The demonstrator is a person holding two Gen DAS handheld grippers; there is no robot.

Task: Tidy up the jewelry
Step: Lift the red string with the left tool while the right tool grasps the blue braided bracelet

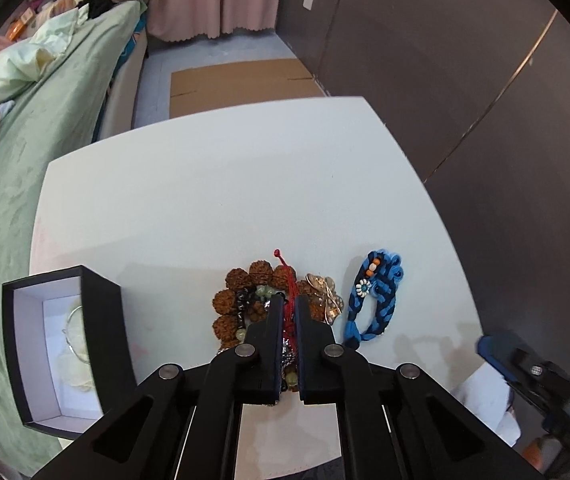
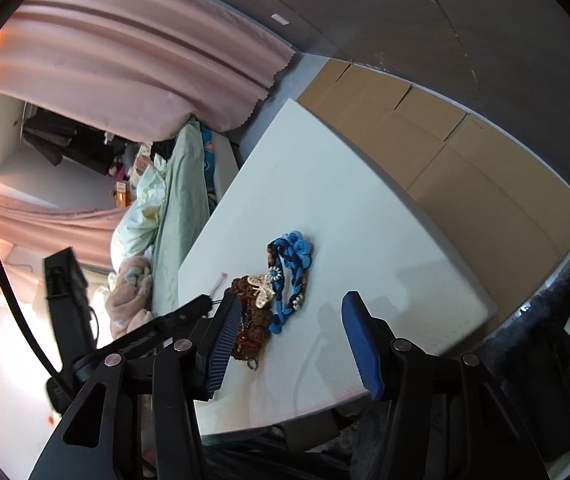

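Partway through, by the look of it. Inside the open black cardboard box with white lining (image 1: 65,344), at the table's left edge: a thin silver bangle (image 1: 73,334) and some pale, flat pieces, too blurred to name. Already sorted, presumably.

Left gripper (image 1: 289,308) closed to a sliver of a gap, pinching the red knotted cord bracelet (image 1: 289,280) where it lies across the heap; cord end poking out beyond the tips. Beneath it, still on the white table (image 1: 225,184): a chunky bracelet of knobbly brown seed beads (image 1: 241,280), a strand of pale green and black beads (image 1: 251,298), and a gold filigree butterfly brooch (image 1: 325,296) touching the heap's right side. Just beside that, apart from the pile, a blue braided fabric band with rosettes and a small beaded flower (image 1: 375,300).

Right gripper (image 2: 291,320) about half open, nothing between the blue pads, hanging over the table's near edge.

Left to do, judging from this: the red cord into the box, then the beads, brooch and blue band.
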